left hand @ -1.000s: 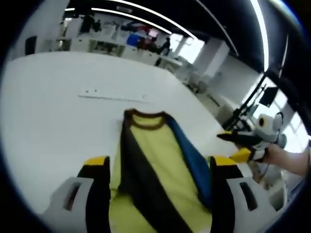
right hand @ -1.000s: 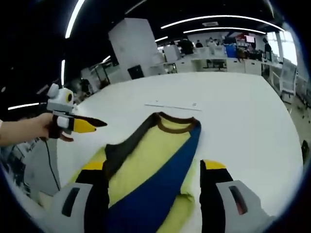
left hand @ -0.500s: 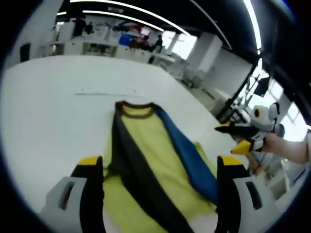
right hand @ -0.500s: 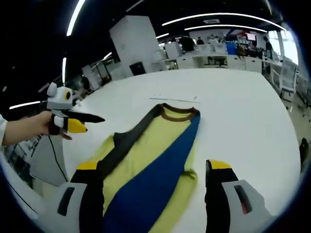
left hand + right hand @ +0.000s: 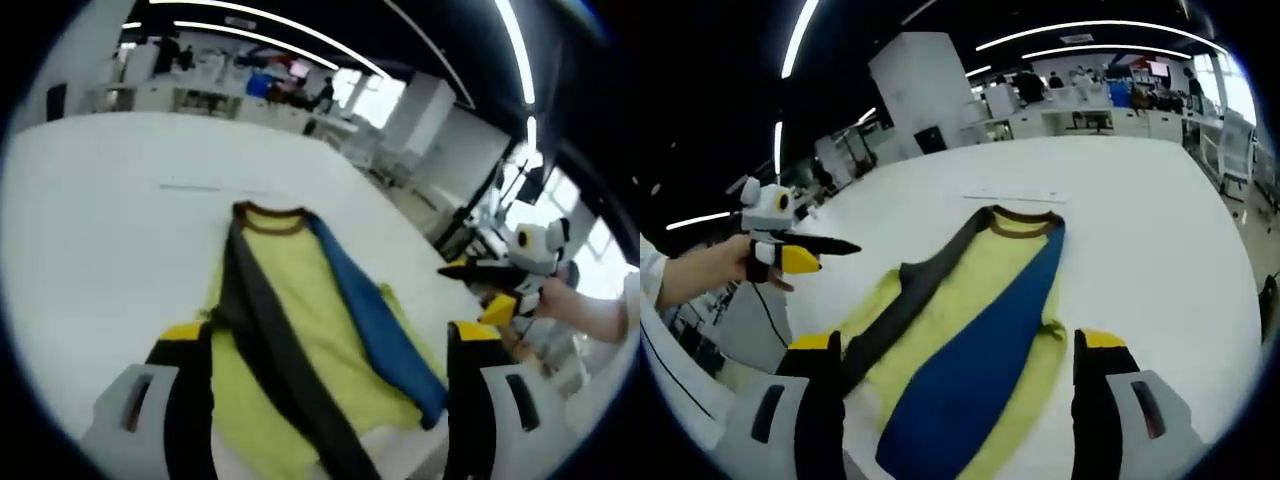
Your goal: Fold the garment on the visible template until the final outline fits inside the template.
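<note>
Shirt (image 5: 300, 340) is lying flat on the white tabletop (image 5: 90, 230), yellow with a brown collar (image 5: 1023, 220), one black sleeve and one blue sleeve folded in along its length. Left tool (image 5: 325, 345) is hovering over the hem end, jaws spread wide and gripping nothing. Right tool (image 5: 965, 350) is doing likewise, jaws wide apart and empty above the cloth. A thin pale strip (image 5: 1015, 196) is sitting on the tabletop just beyond the collar. Desks and people are showing in the background.

Long bright ceiling lights (image 5: 260, 20) glow above a big room. Far desks (image 5: 1110, 115) and a white pillar (image 5: 915, 95) stand behind.
</note>
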